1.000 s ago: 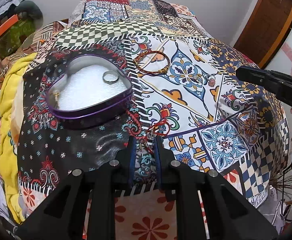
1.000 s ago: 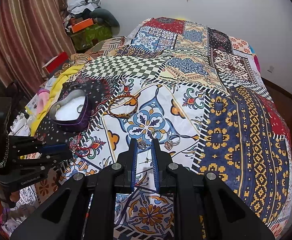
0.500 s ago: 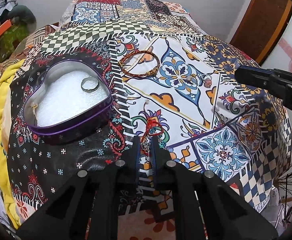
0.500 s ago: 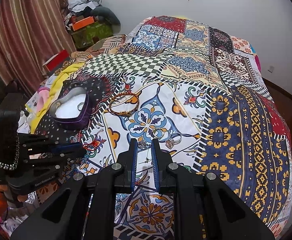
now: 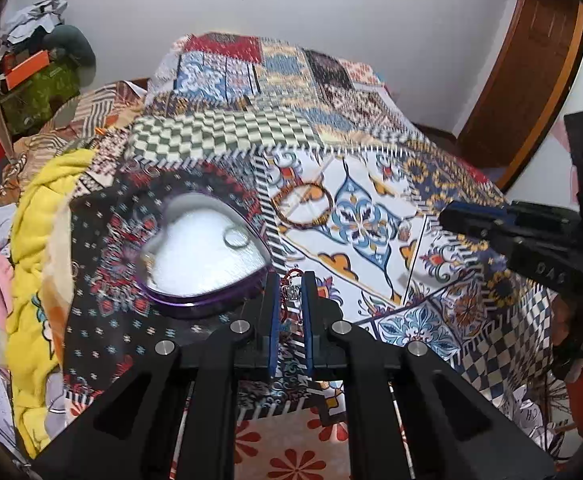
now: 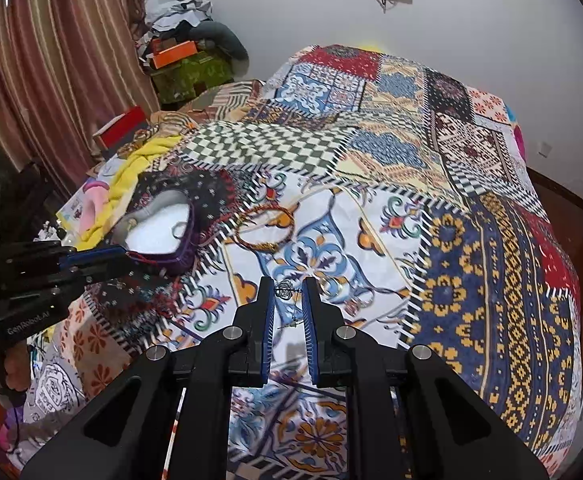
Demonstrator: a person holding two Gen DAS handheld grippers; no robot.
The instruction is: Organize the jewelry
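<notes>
Patchwork bedspread fills both wrist views. Between the left gripper fingers sits a red cord bracelet with a small silver charm, pinched between the blue pads near their tips, the jaws nearly together on it. Just ahead and left of those fingertips stands the heart-shaped purple tin, open, its white lining holding a silver ring toward the right lobe and a small gold piece at the left wall. Farther ahead and right of the left fingers a red-and-gold bangle lies flat on the white panel, apart from the tin. The right gripper has its jaws narrowly apart, a small silver ornament lying between the tips; whether the pads clamp it cannot be told. Just right of those tips lie a few more small silver pieces, blurred. A yellow blanket is bunched left of the tin.
</notes>
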